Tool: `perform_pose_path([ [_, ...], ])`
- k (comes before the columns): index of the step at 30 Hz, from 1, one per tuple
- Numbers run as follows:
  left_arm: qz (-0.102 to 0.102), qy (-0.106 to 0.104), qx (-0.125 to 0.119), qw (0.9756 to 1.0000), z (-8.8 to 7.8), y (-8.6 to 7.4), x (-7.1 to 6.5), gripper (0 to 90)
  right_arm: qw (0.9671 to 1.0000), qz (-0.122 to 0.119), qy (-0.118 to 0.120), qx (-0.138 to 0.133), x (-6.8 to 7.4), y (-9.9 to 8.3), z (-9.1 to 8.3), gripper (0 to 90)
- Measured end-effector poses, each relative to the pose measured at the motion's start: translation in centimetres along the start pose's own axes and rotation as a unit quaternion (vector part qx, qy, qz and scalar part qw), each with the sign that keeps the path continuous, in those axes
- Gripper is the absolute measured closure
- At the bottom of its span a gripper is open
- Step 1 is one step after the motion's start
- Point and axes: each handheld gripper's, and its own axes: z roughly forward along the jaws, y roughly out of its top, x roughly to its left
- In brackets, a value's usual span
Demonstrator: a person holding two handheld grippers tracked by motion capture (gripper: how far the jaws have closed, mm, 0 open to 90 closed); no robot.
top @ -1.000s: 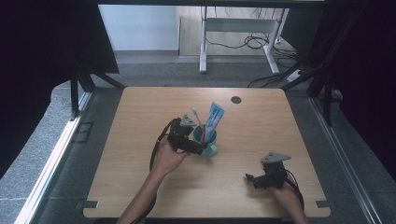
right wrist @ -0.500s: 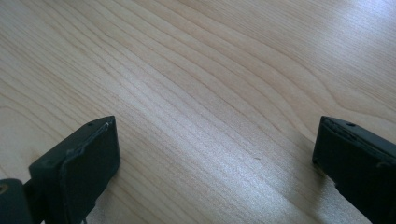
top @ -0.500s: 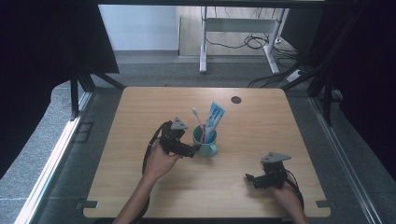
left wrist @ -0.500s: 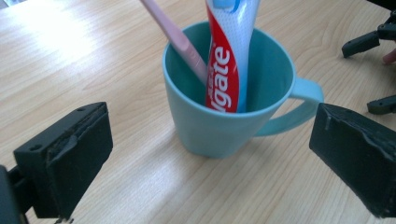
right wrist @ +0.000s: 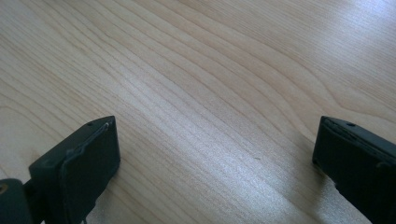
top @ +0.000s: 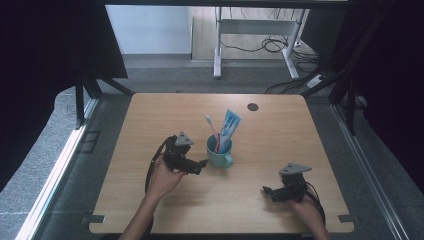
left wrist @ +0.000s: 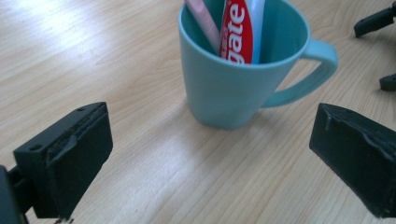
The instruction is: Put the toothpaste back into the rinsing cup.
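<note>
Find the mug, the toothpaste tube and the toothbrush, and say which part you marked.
mug [left wrist: 219,93], left gripper view, outer wall below the rim
toothpaste tube [left wrist: 239,32], left gripper view, red printed face
toothbrush [top: 210,121], high view, white head end

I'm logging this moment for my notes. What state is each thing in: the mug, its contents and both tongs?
Mug: upright on the table, handle toward the person's right.
Toothbrush: standing in the mug, leaning.
Toothpaste tube: standing in the mug.
Left tongs: open, beside the mug, holding nothing.
Right tongs: open, low over bare table, holding nothing.
</note>
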Motion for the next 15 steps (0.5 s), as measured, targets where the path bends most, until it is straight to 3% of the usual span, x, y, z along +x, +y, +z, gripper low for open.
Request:
perform_pose_path([
  [15, -0.023, 0.005, -0.01, 0.9997, -1.1, -3.2, 0.6, 0.0, 1.0, 0.001, 0.0, -0.001, 0.0, 0.0, 0.0, 0.2],
])
